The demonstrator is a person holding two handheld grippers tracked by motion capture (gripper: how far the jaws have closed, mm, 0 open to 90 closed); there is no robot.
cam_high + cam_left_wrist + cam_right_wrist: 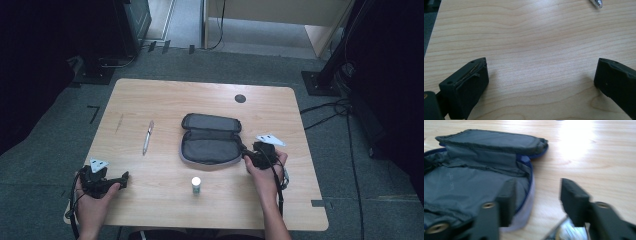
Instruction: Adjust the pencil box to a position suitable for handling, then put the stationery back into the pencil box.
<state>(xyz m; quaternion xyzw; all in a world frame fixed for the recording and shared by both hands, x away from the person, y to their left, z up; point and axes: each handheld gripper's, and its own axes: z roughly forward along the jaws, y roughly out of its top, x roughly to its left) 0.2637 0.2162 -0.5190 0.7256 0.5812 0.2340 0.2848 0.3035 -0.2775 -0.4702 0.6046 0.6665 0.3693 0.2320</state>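
A wooden counter (pixel 160 100) seen from above, with a grey zip-up pencil case (pixel 210 139) lying open at its middle, lid folded back. A pen (pixel 148 136) lies to the case's left, well apart, and a small white-capped bottle (pixel 196 185) stands near the front edge. The right claw (pixel 248 154) sits at the case's right rim; in the right gripper view its jaws stand partly apart around the zipper edge without pressing on it, so it grips nothing. The left claw (pixel 123 178) rests near the front left corner, jaws wide over bare wood. The case looks ready for filling. The next move probably calls for fetching the pen or bottle and placing it inside, perhaps with the right claw steadying the rim.
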